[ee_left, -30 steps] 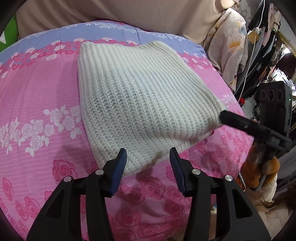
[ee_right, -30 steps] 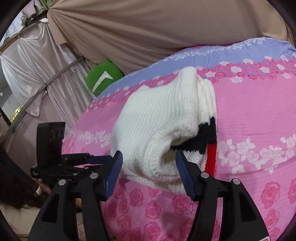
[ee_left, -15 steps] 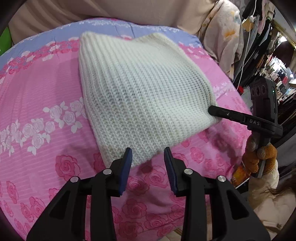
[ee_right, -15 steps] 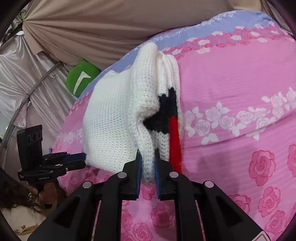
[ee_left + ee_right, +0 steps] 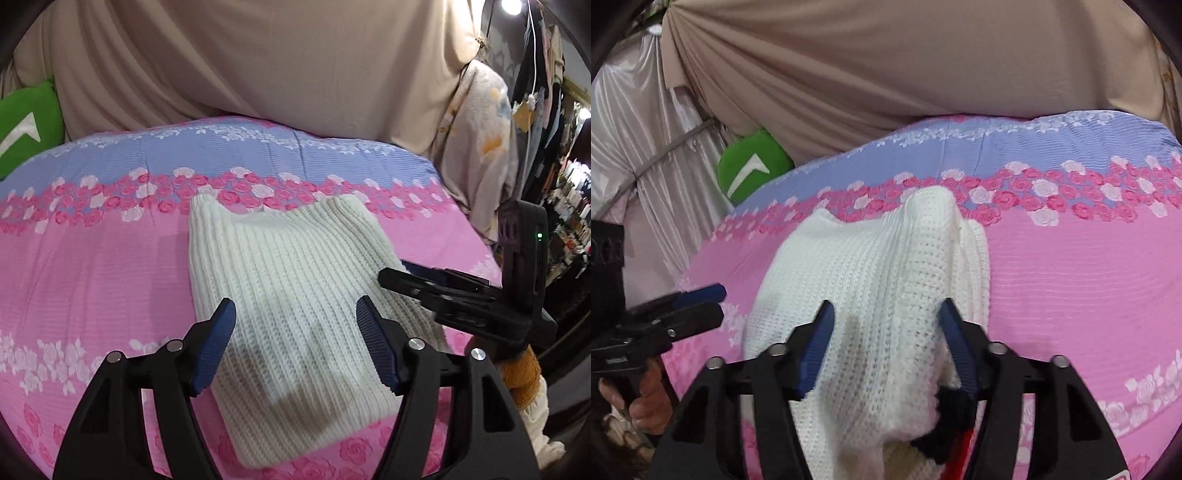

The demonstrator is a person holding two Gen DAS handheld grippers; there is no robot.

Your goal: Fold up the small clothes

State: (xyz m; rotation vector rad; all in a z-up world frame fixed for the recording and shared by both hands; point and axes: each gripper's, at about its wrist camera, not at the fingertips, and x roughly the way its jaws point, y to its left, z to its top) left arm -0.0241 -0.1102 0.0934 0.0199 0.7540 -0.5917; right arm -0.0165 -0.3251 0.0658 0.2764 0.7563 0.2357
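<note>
Releasing after the fold, I'd guess: left claw (image 5: 295,304) just opened, empty above sweater (image 5: 288,258); right claw (image 5: 886,306) looks released too, straddling its raised edge, contact unclear.

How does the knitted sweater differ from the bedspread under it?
The sweater is mostly cream; the bedspread is pink and lilac with roses. The sweater is chunky knit; the bedspread is thin cloth. The sweater lies folded; the bedspread lies spread out. Both are soft fabric.
</note>
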